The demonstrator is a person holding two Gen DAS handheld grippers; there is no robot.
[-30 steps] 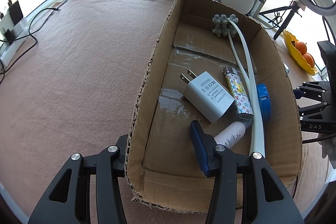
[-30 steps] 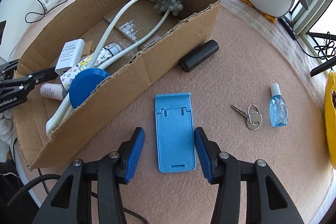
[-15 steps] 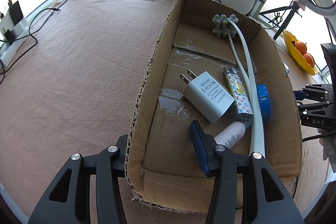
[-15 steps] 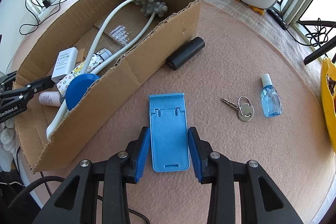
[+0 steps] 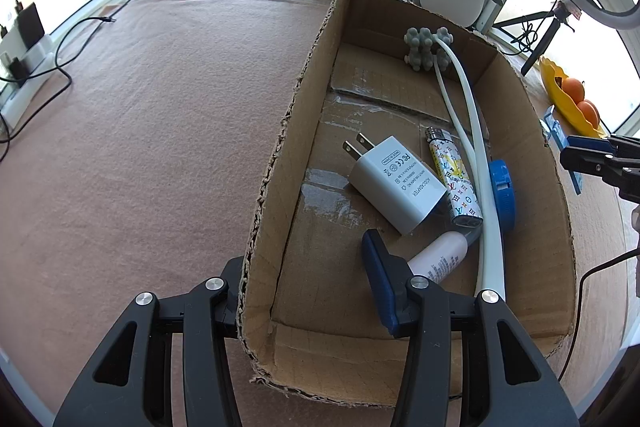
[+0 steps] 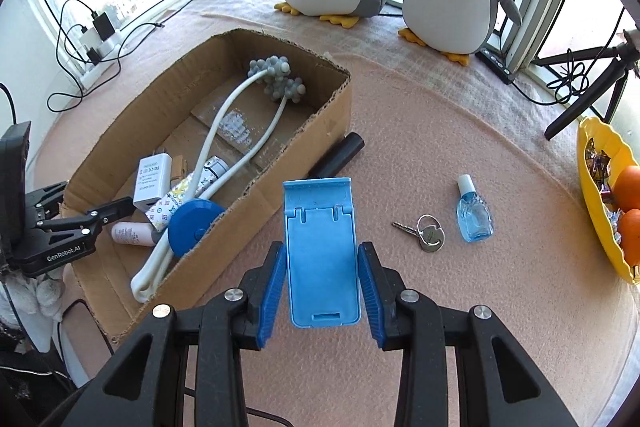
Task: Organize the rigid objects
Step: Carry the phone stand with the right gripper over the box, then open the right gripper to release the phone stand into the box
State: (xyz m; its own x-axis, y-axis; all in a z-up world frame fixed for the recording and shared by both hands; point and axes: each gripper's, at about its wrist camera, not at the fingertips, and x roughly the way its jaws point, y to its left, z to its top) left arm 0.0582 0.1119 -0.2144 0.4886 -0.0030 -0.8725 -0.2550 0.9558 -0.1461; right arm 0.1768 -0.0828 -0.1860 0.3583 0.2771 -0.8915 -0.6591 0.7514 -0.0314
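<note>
Blue plastic, a flat rectangular phone stand, was clamped between the pads of the right gripper, whose jaws had just been closing on it, and was held clear of the pink felt table, just right of the open brown cardboard box. The box's near left wall was pinched by the left gripper, jaws together on the cardboard. Inside lay a white plug adapter, a patterned lighter and a white looped massager. The carrying step was judged to be in hand; next, the stand would need lifting over the wall and releasing inside. Keys and a small blue bottle remained outside.
</note>
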